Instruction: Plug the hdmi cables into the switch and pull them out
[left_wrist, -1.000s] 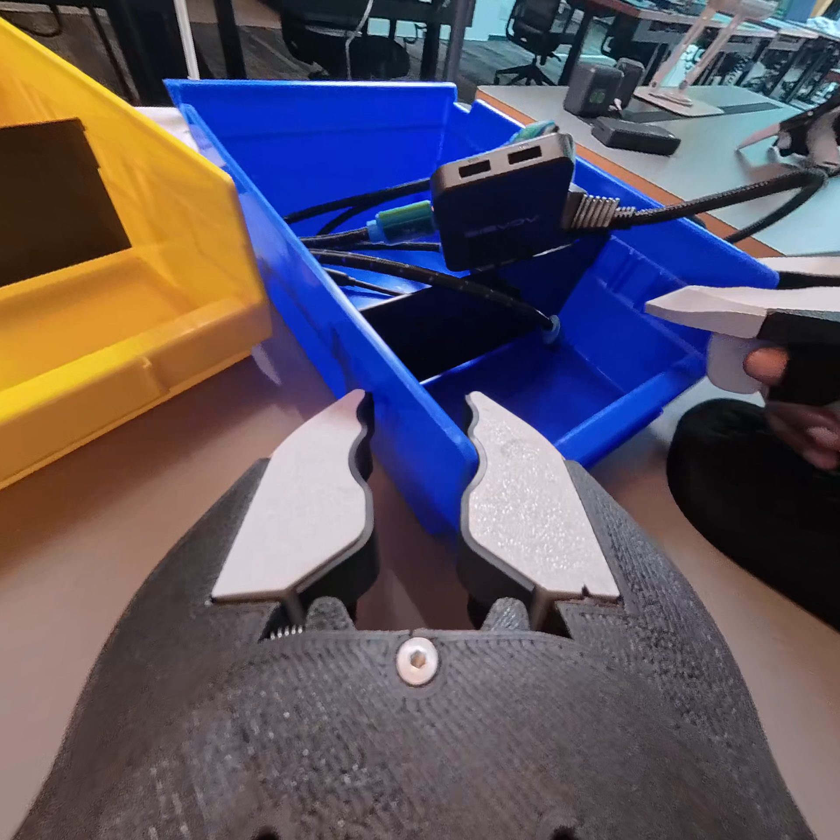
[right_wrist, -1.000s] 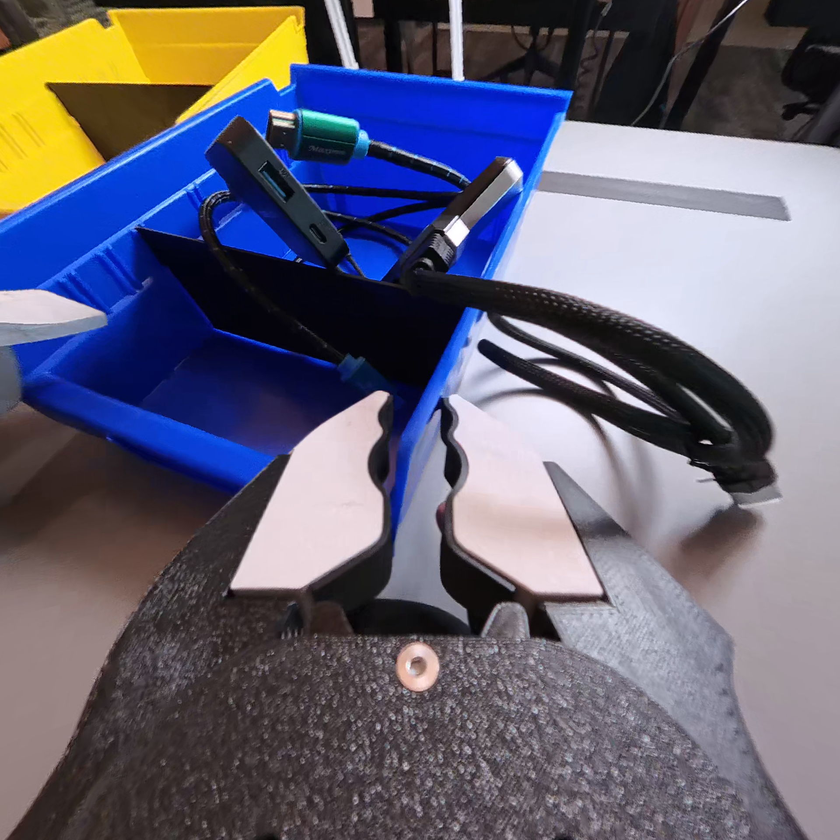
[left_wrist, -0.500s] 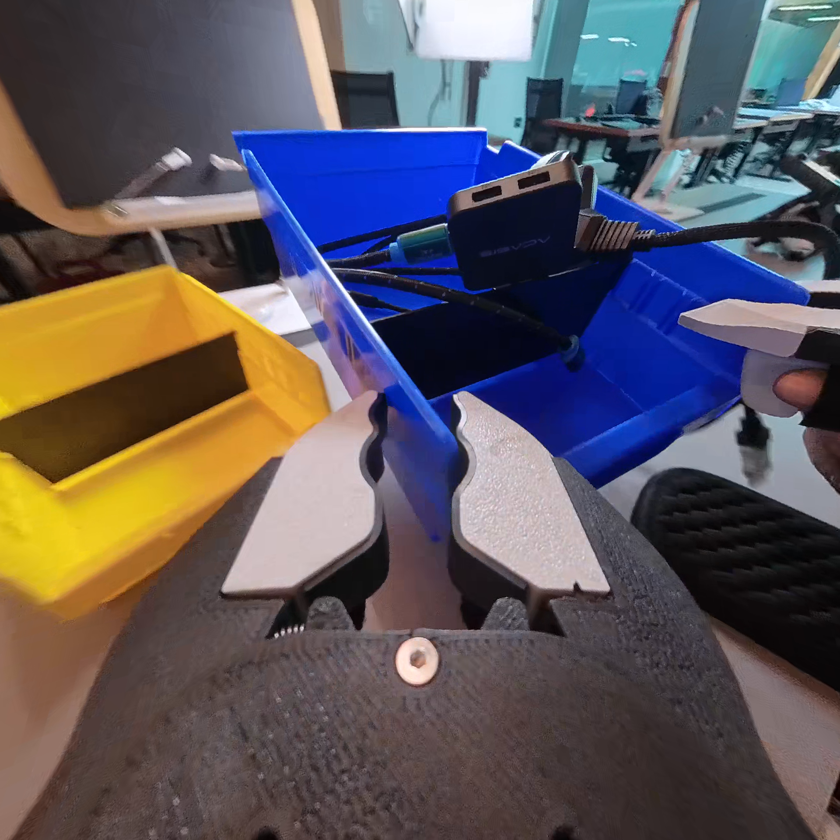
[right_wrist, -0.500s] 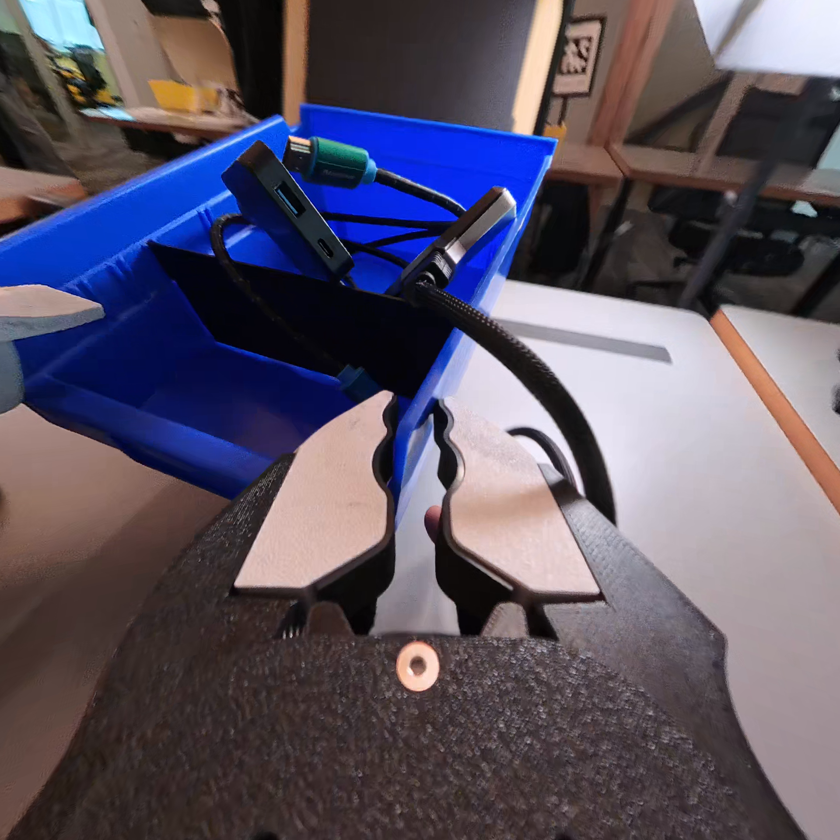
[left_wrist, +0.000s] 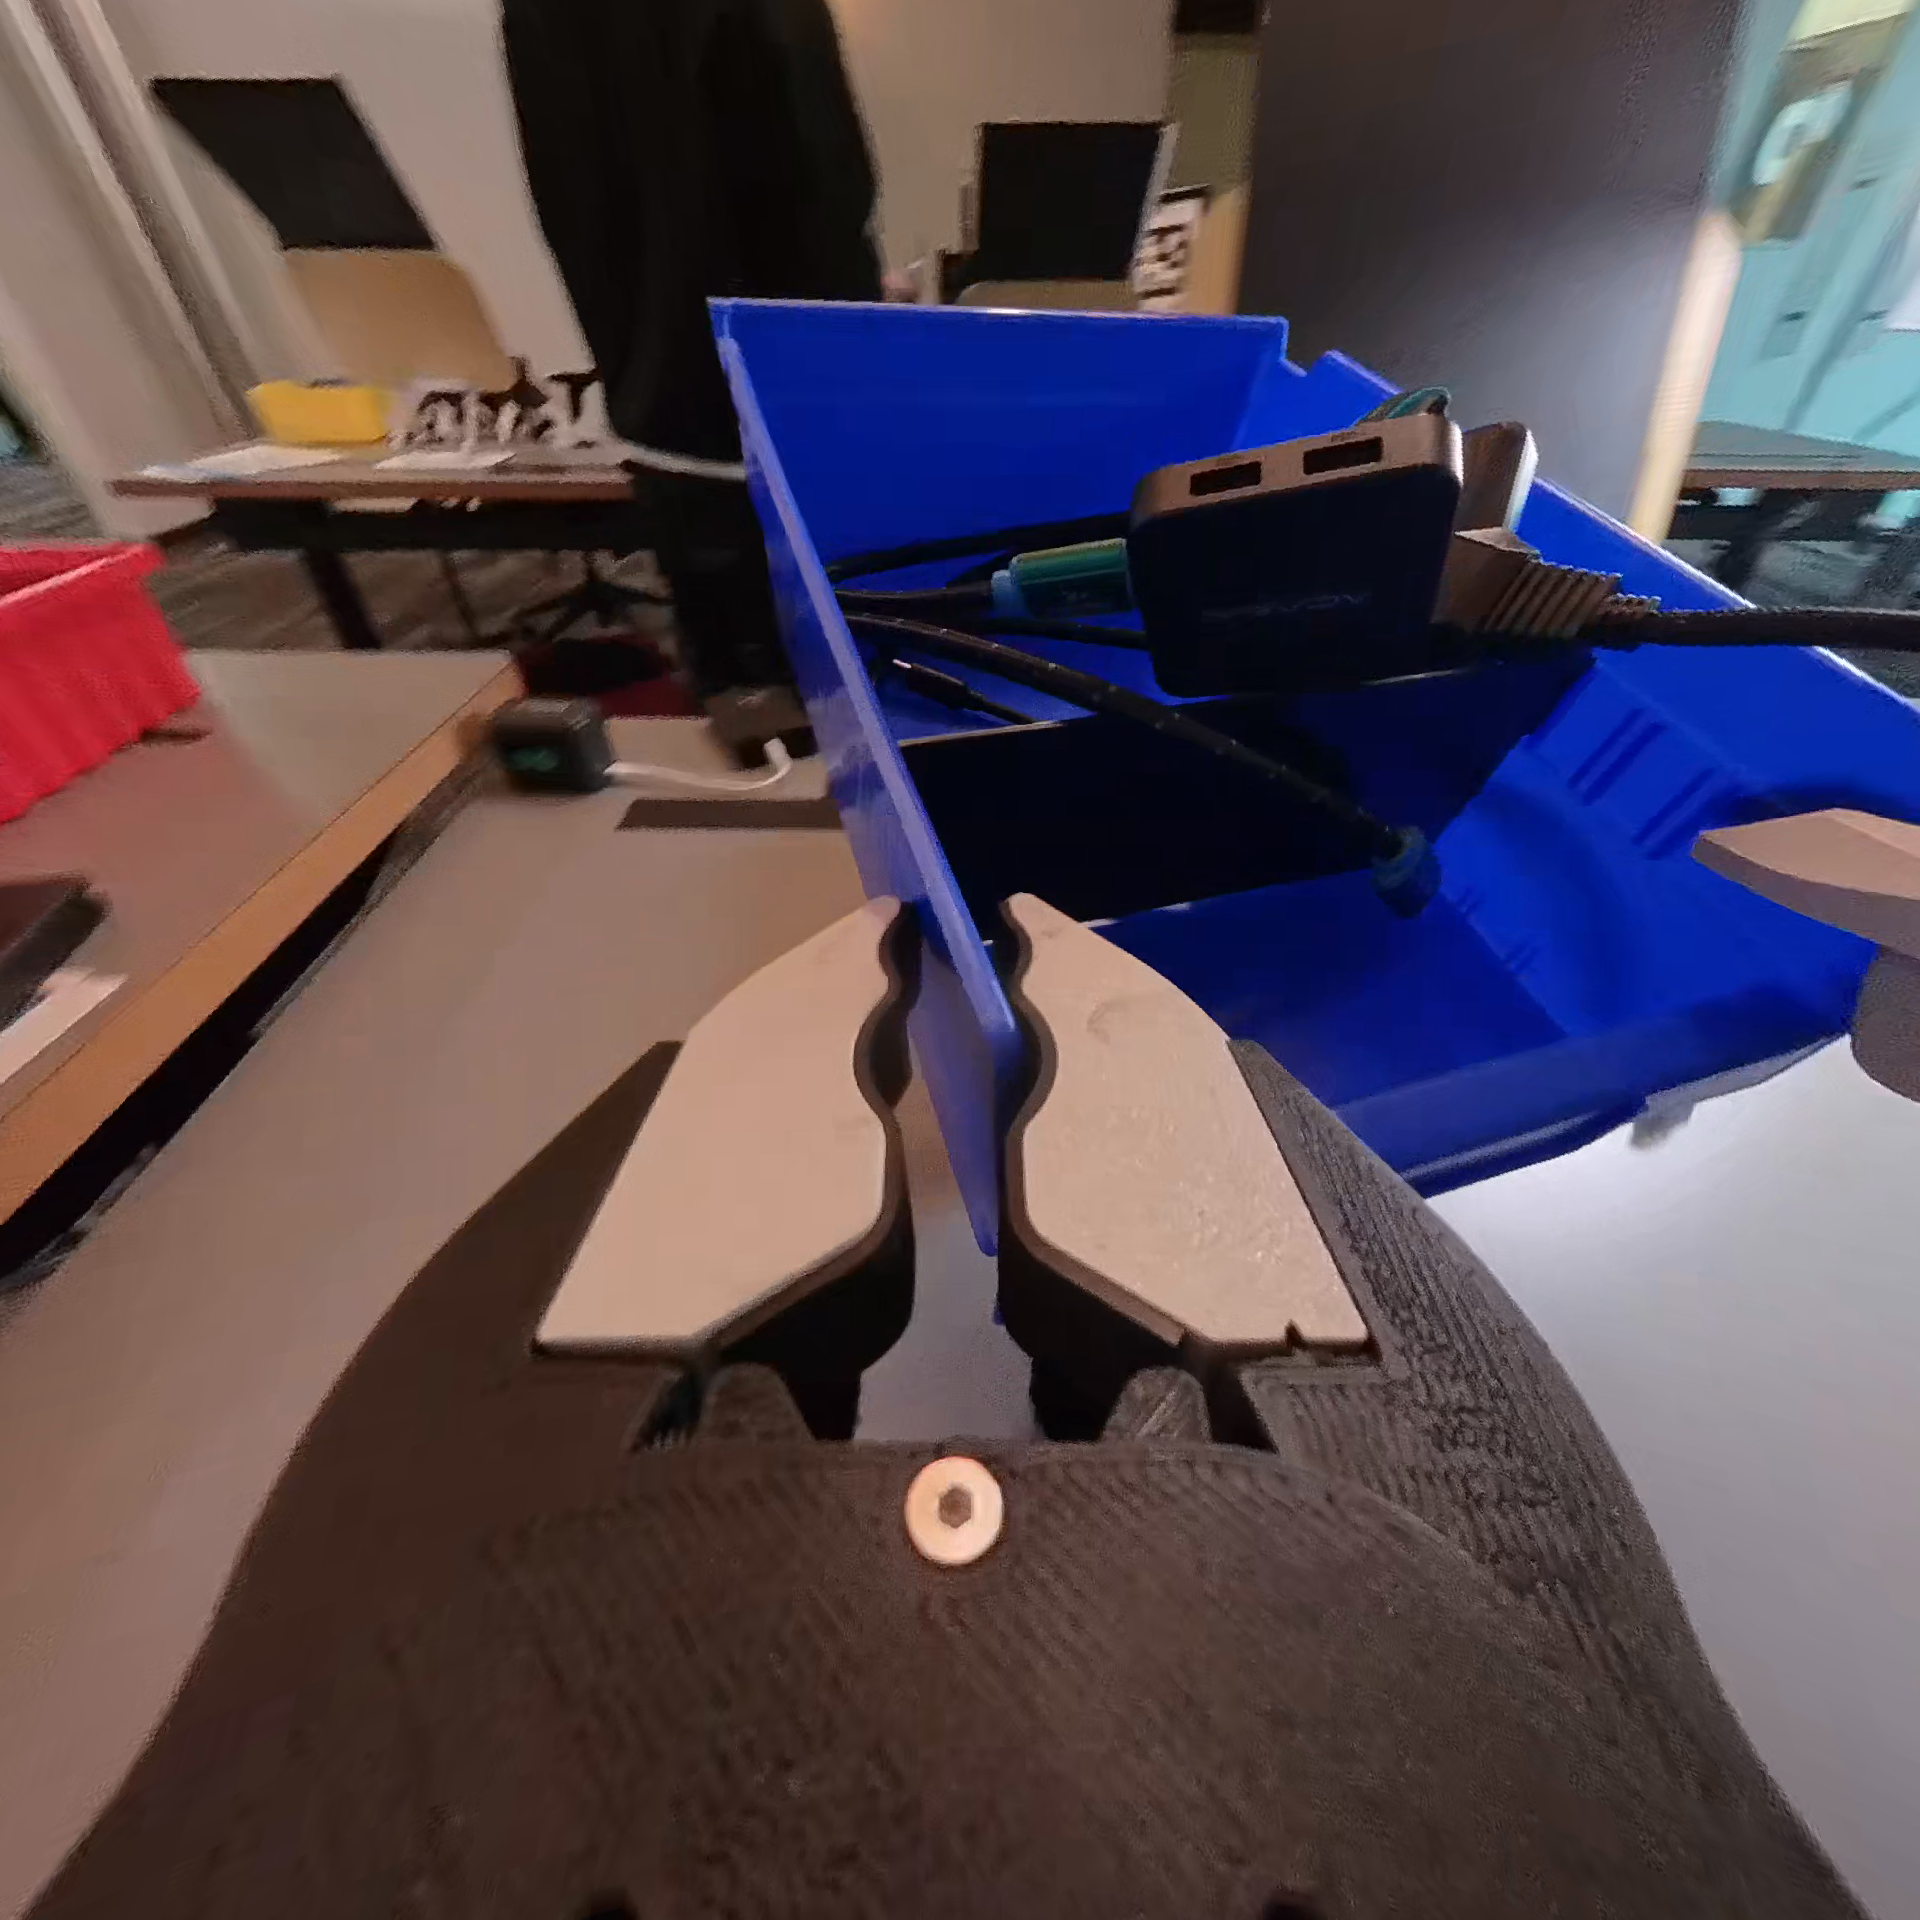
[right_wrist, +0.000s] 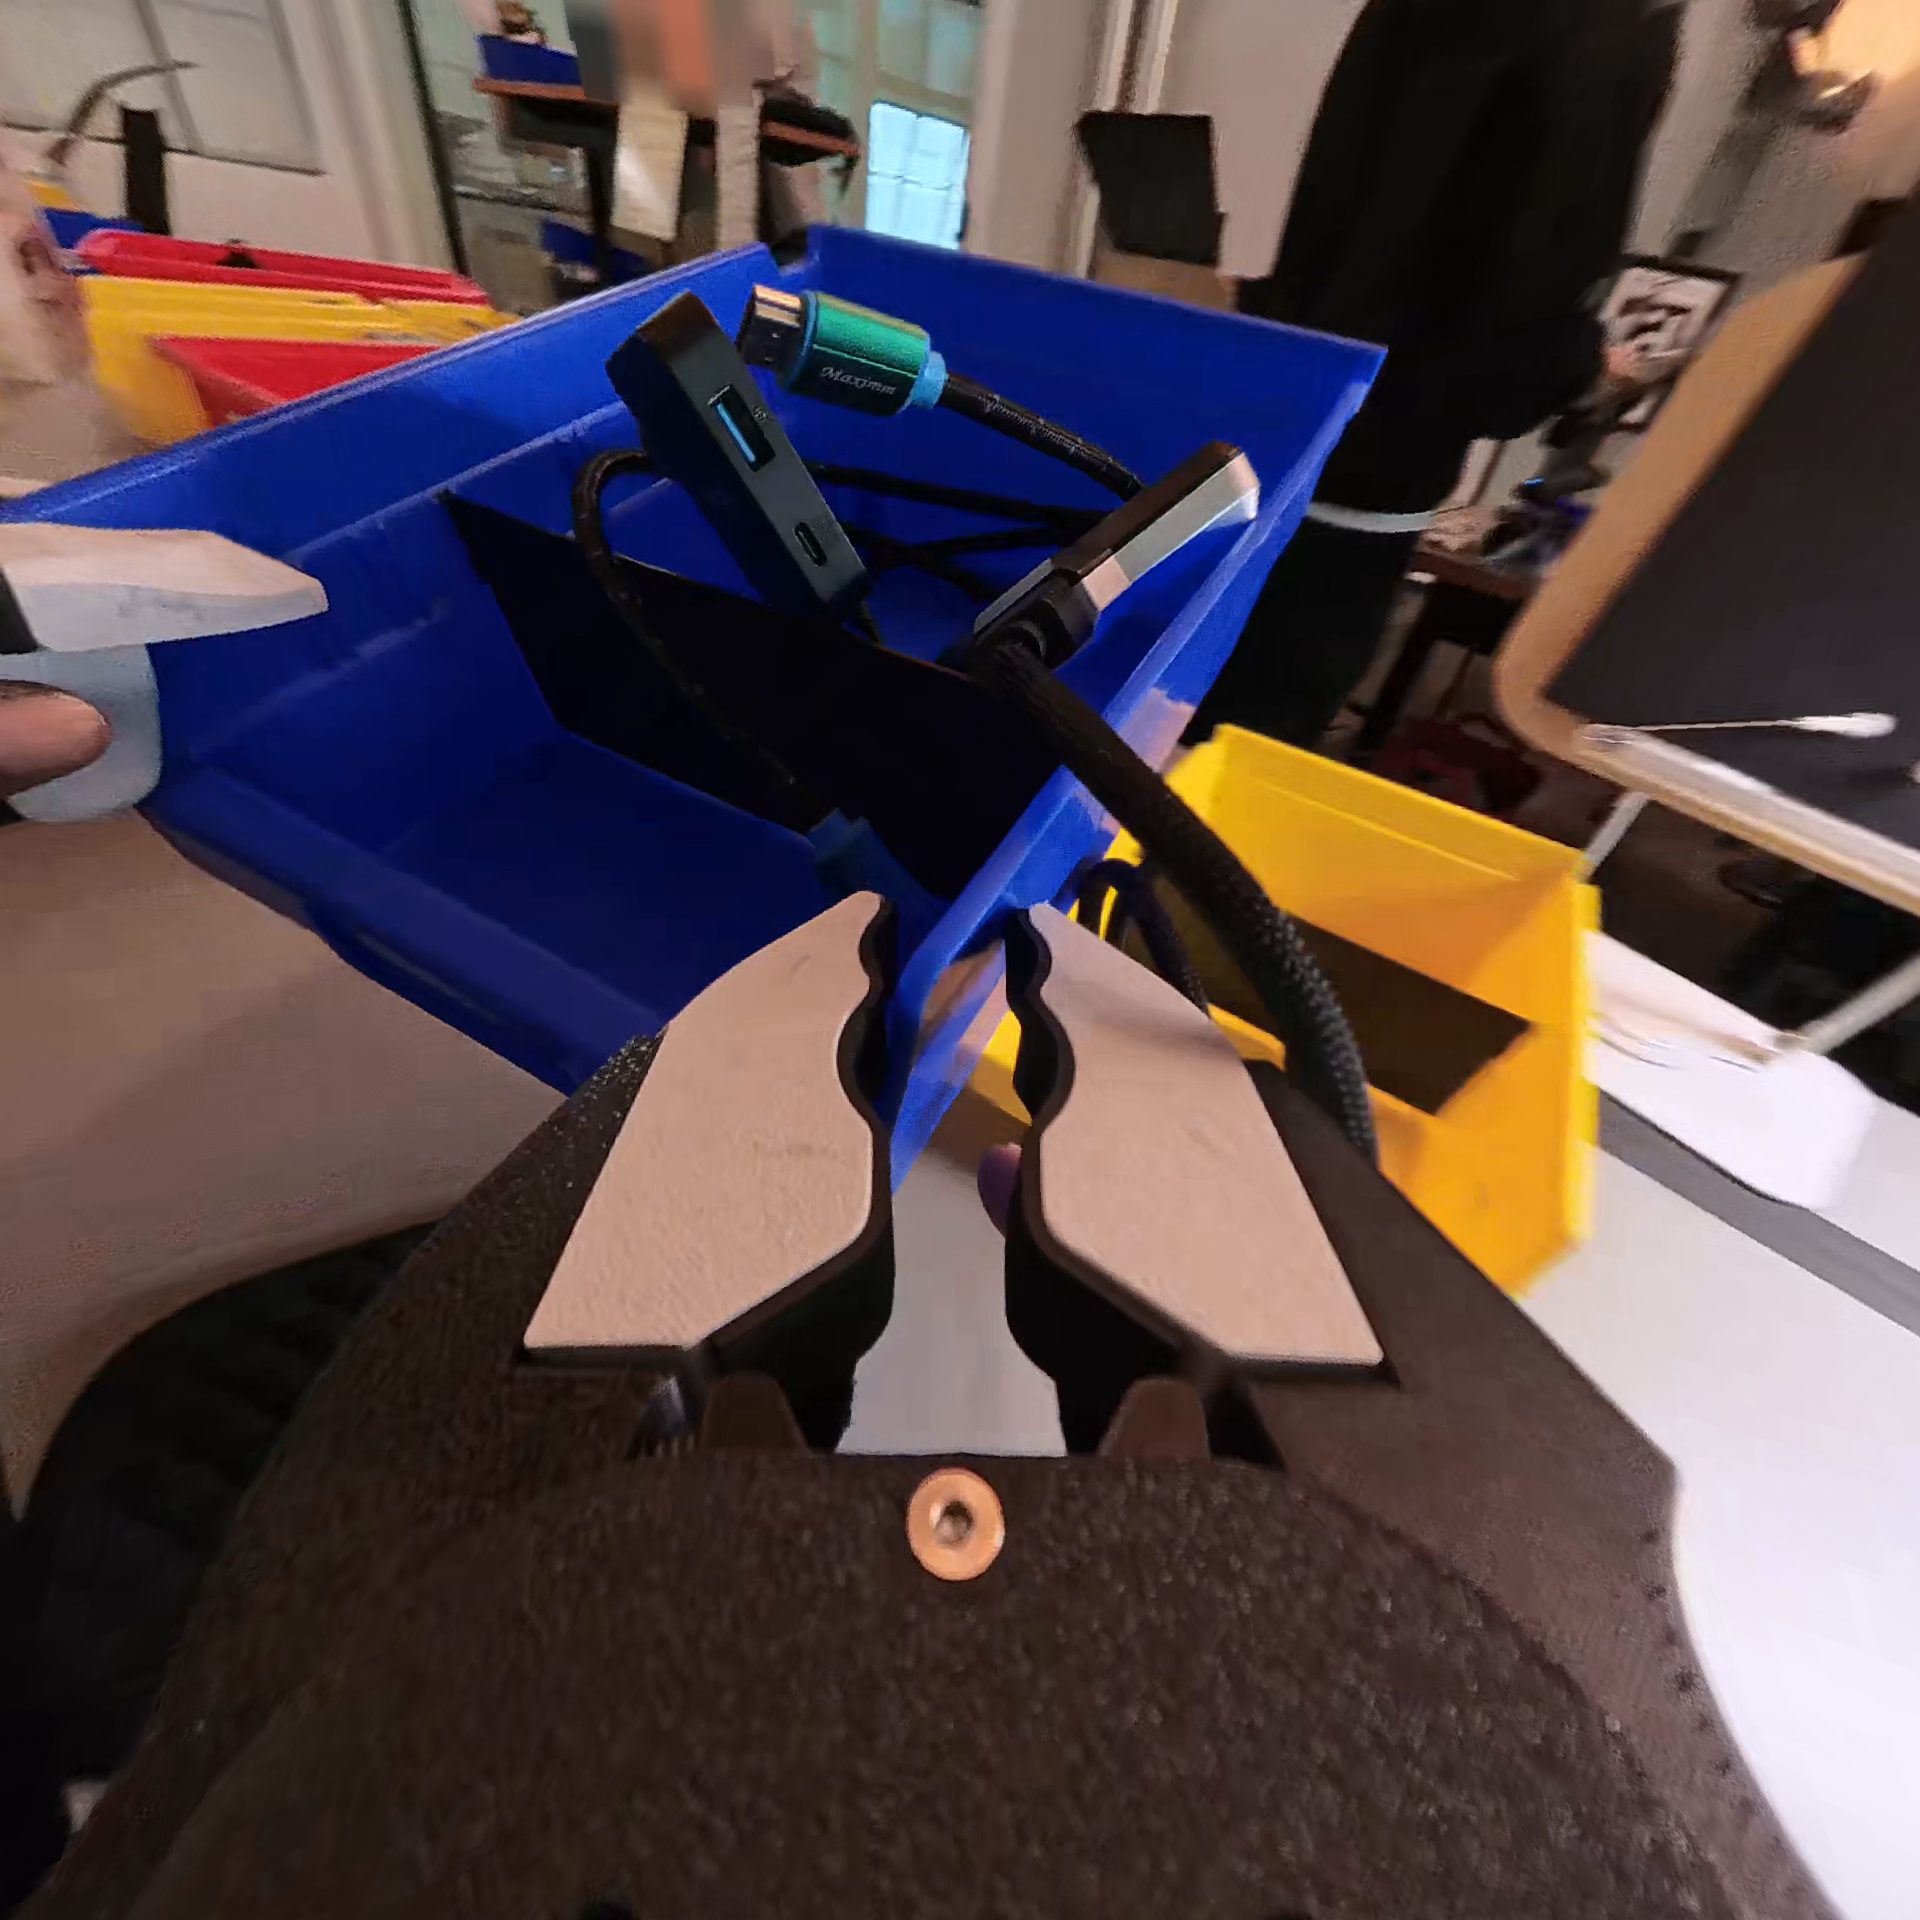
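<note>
A blue bin (left_wrist: 935, 416) is held up between both grippers. My left gripper (left_wrist: 951, 914) is shut on its left wall. My right gripper (right_wrist: 948, 920) is shut on its right wall (right_wrist: 1091, 343). In the bin, behind a black divider (right_wrist: 831, 707), lie the black switch (left_wrist: 1288, 582) (right_wrist: 738, 447), a green HDMI plug (left_wrist: 1060, 582) (right_wrist: 852, 348) and a silver-grey HDMI plug (right_wrist: 1153, 530). The silver plug's thick braided cable (right_wrist: 1216, 883) hangs over the right wall. No plug is in the switch's ports. Each gripper's finger shows in the other view (left_wrist: 1818, 873) (right_wrist: 156, 597).
A yellow bin (right_wrist: 1455, 862) stands on the pale table (right_wrist: 1766, 1455) just beyond the right wall. More red and yellow bins (right_wrist: 260, 322) stand at the far left. A red bin (left_wrist: 73, 665) sits on a side table (left_wrist: 312, 748). A person in dark clothes (left_wrist: 707, 208) stands behind.
Both grippers have lifted the blue bin off the table and swung it round. The yellow bin has left the left wrist view. The thick cable has come up off the table.
</note>
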